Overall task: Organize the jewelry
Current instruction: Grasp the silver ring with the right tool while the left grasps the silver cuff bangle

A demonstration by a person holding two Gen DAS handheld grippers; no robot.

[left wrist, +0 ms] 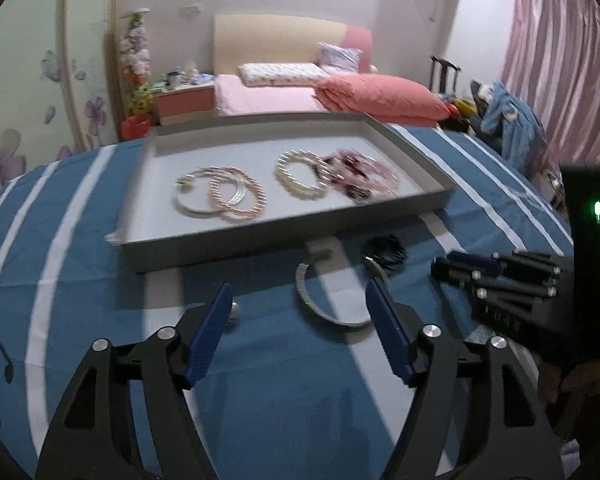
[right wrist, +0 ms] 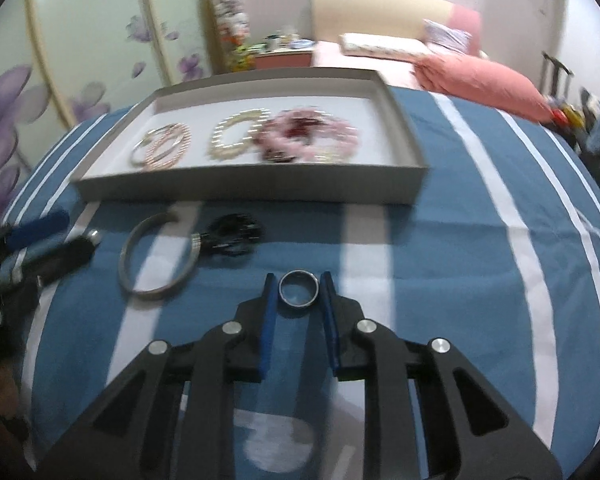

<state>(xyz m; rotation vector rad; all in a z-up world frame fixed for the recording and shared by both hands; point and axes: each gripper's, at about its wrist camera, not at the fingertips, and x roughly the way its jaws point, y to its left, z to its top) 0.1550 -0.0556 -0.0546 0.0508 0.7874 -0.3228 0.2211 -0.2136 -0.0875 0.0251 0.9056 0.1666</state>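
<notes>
Blue-striped cloth [right wrist: 452,240] carries a grey tray [right wrist: 252,190] at twelve o'clock. Left gripper [left wrist: 300,304] gapes wide over an open silver bangle [left wrist: 320,304], touching nothing. Right gripper [right wrist: 299,285] pinches a small steel ring [right wrist: 299,288].

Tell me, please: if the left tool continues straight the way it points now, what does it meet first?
Probably the open silver bangle on the blue striped cloth, which lies ahead between the open fingers of the left tool. The grey tray comes after; depth is uncertain.
</notes>
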